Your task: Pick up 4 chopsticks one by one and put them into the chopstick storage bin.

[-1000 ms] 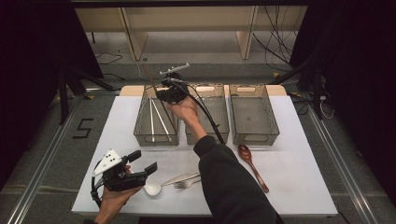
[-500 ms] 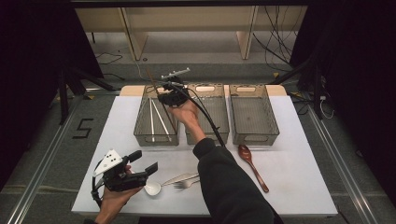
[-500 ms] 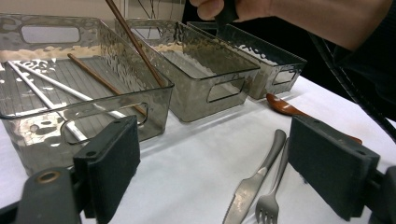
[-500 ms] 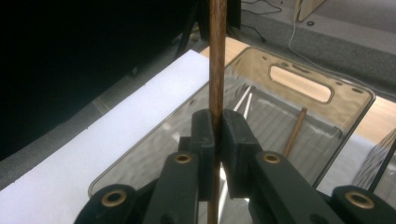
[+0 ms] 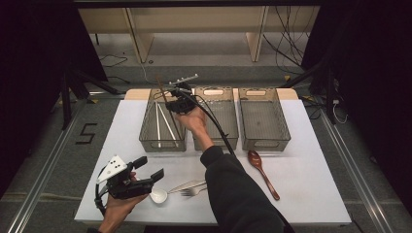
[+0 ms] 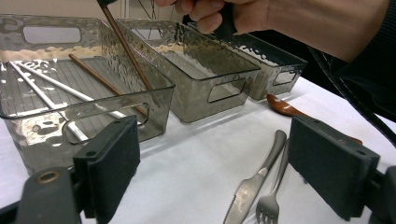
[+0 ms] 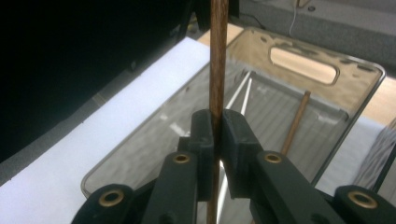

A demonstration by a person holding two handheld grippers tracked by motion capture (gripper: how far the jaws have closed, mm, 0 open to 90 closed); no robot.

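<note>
While our right gripper (image 7: 215,135) pinches a brown wooden chopstick (image 7: 218,56) between its pads, we hold it tilted over the left bin (image 5: 145,138), its lower end inside that bin. Inside lie two pale chopsticks (image 5: 163,124) and a second brown chopstick (image 6: 100,81) on the ribbed floor. The middle bin (image 5: 228,141) and the right bin (image 5: 284,141) hold nothing. Our left gripper (image 5: 148,170) rests near the table's front edge, jaws spread wide, just beside the white spoon (image 5: 158,195), knife (image 6: 254,182) and fork (image 6: 273,196). A brown spoon (image 5: 262,172) lies in front of the right bin.
</note>
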